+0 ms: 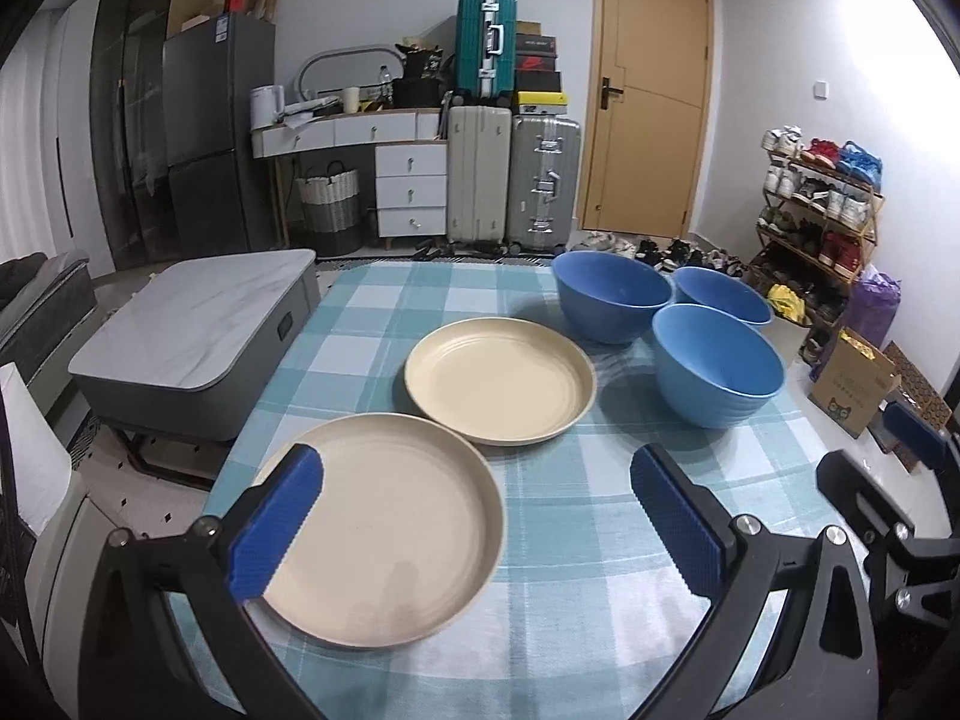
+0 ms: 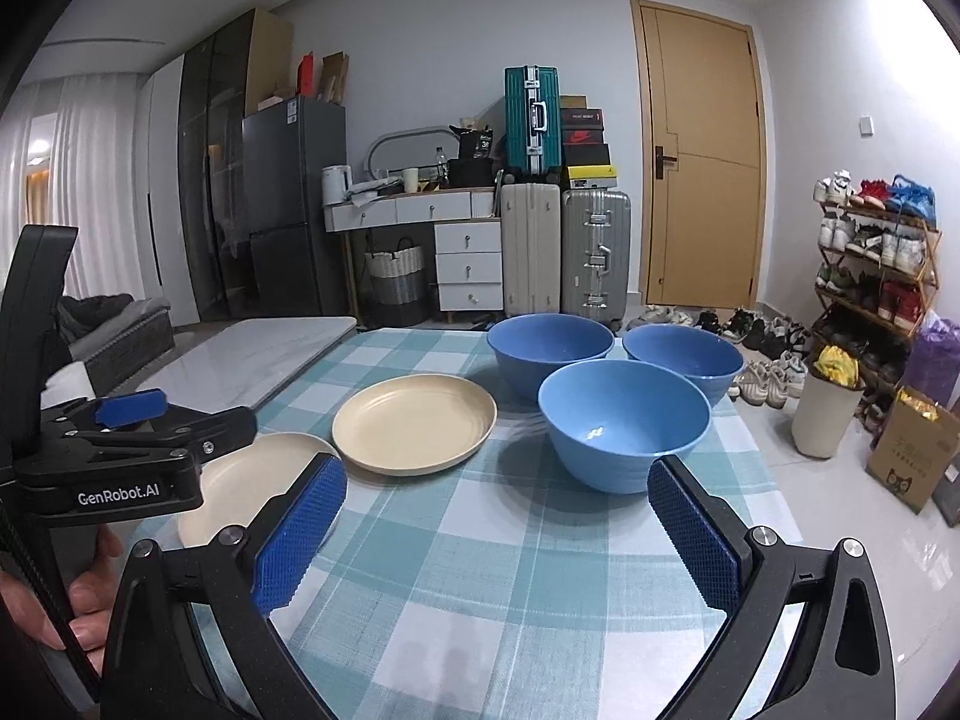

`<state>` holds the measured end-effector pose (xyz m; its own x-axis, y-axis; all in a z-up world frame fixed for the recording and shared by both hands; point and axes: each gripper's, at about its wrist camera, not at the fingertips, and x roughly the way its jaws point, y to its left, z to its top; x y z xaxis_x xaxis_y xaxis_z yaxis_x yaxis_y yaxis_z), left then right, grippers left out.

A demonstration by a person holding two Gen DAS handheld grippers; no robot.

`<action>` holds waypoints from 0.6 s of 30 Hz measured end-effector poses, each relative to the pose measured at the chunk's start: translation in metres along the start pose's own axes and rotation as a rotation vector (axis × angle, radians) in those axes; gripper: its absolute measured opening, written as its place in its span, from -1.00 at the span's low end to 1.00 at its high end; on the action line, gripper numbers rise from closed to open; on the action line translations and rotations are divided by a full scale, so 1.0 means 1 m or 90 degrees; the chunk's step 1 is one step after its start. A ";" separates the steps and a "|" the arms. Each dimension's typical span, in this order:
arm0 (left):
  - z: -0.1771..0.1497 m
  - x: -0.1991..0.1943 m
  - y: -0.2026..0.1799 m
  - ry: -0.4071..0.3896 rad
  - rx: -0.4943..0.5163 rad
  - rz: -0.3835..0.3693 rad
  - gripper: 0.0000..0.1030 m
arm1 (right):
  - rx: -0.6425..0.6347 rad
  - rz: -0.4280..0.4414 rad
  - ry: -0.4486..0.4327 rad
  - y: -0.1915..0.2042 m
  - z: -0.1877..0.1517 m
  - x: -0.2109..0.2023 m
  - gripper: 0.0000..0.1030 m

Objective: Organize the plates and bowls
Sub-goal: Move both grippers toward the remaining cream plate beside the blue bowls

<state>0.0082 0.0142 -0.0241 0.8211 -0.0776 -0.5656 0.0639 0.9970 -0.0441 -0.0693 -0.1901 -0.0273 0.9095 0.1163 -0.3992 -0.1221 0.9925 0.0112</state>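
Crowding the nearest bowl (image 2: 624, 423), two bowls (image 2: 549, 351) sit behind, plates (image 2: 414, 423) beside.

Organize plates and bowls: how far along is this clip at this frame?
Nothing looks done yet. The near plate and far plate lie apart on the table, and the three blue bowls stand unstacked. In hand: nothing; left claw and right claw are open. All stacking remains.

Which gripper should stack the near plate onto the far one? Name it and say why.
Left. The left gripper is open with the near plate right at its fingers, one finger over the rim. The right gripper is open too, but faces the nearest blue bowl instead.
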 end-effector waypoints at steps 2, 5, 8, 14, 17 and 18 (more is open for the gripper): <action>0.001 0.006 0.006 0.005 -0.004 0.009 1.00 | -0.013 0.001 -0.001 0.002 0.003 0.008 0.99; 0.005 0.019 0.016 0.021 -0.014 0.019 1.00 | -0.037 -0.007 -0.004 0.005 0.010 0.023 0.99; 0.013 0.032 0.025 0.032 -0.027 0.027 1.00 | -0.047 0.008 -0.001 0.009 0.023 0.043 0.99; 0.039 0.059 0.029 0.066 0.011 0.042 1.00 | -0.065 0.070 0.022 0.021 0.063 0.077 0.99; 0.054 0.070 0.030 0.075 0.027 0.038 1.00 | -0.060 0.081 0.037 0.027 0.082 0.098 0.99; 0.059 0.074 0.031 0.081 0.031 0.034 1.00 | -0.055 0.084 0.043 0.029 0.088 0.107 0.99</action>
<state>0.1041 0.0389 -0.0190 0.7460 -0.0211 -0.6656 0.0527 0.9982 0.0274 0.0591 -0.1453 0.0112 0.8548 0.2395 -0.4604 -0.2746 0.9615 -0.0095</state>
